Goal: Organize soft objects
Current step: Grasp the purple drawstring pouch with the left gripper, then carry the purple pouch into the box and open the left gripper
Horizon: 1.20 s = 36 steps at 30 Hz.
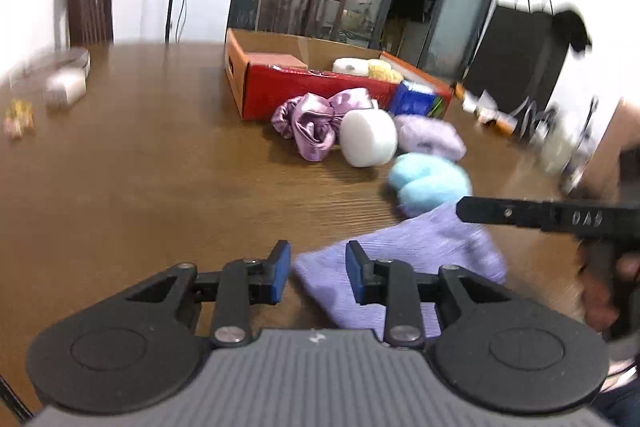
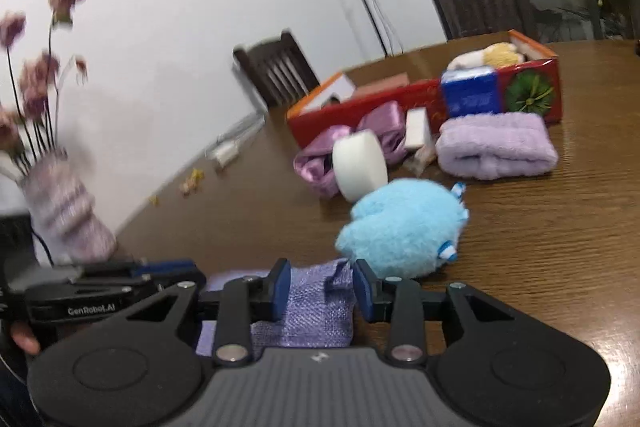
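Left hand-held gripper [image 1: 318, 273] sits low over the bench [image 1: 140, 167], jaws parted, blue pads apart. A corner of the lilac knit cloth [image 1: 400, 267] lies in the gap between them; neither pad presses on it, so the cloth is not gripped. The cloth spreads flat on the bench from that gap out to the right, under the finger of the right hand-held gripper [image 2: 320, 285], which reaches in from the right edge.

From the right wrist view, the right hand-held gripper has the bunched edge of the same cloth between its pads – both pads touch the fabric, the jaws are closed on it. The left tool shows at lower left here, with a fingertip of the person's hand under it.

Just beyond the cloth: a light blue plush toy [image 2: 404, 227], touching or nearly touching the cloth's far edge. Past it, a white foam roll [image 2: 360, 165] on its side, leaning against a shiny purple satin bundle [image 1: 312, 125]. To the right of those, a folded lilac towel [image 2: 496, 147].

Behind all this, a red cardboard box [image 1: 312, 91], open-topped – white and yellow soft items in its right end, a blue packet [image 2: 470, 93] propped against its front wall.

Far left of the bench: a vase with pink flowers [image 2: 64, 207], blurred. Wooden chairs [image 1: 300, 3] beyond the bench.
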Motion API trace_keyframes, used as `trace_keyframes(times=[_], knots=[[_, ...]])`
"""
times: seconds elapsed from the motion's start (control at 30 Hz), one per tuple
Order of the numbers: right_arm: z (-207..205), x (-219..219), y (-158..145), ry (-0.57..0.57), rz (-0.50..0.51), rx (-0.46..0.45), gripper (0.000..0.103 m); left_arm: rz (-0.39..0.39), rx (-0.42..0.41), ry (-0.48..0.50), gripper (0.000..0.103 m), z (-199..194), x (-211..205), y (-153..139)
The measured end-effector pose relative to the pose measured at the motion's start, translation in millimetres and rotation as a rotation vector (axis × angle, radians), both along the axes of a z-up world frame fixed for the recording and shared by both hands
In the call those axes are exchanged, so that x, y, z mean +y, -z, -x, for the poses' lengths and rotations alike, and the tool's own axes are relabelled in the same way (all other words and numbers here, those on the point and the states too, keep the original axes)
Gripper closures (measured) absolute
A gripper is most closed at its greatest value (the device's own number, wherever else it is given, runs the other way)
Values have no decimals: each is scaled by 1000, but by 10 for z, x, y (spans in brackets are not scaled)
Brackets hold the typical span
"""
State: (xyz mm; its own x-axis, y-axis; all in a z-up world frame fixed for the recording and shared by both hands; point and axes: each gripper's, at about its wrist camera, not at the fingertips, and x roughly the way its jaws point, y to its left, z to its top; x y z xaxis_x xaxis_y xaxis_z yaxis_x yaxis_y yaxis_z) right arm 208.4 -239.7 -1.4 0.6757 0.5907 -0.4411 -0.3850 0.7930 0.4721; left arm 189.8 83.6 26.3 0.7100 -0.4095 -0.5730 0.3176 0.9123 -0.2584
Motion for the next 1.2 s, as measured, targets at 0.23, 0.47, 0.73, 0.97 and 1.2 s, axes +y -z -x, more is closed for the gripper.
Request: trace_keyframes(times=[0.23,0.47,0.73,0.97,1.2], knots=[[-50,72,108,-45,17,12,49,129,88,-53,55,202,-58,118],[-43,125,192,-116,26,33,51,50,61,-144,81,223,-162,176],[-43,106,165,-134,-27,-6,98,64,21,-109,95,131,-186,61],[-493,-132,-542,-92,-22,-175,97,135,-179,-41,95,-556,-210,-569],[-1754,-331,-1004,-33,112,-247,97,147,-212,22,95,-1909,-488,-1045]])
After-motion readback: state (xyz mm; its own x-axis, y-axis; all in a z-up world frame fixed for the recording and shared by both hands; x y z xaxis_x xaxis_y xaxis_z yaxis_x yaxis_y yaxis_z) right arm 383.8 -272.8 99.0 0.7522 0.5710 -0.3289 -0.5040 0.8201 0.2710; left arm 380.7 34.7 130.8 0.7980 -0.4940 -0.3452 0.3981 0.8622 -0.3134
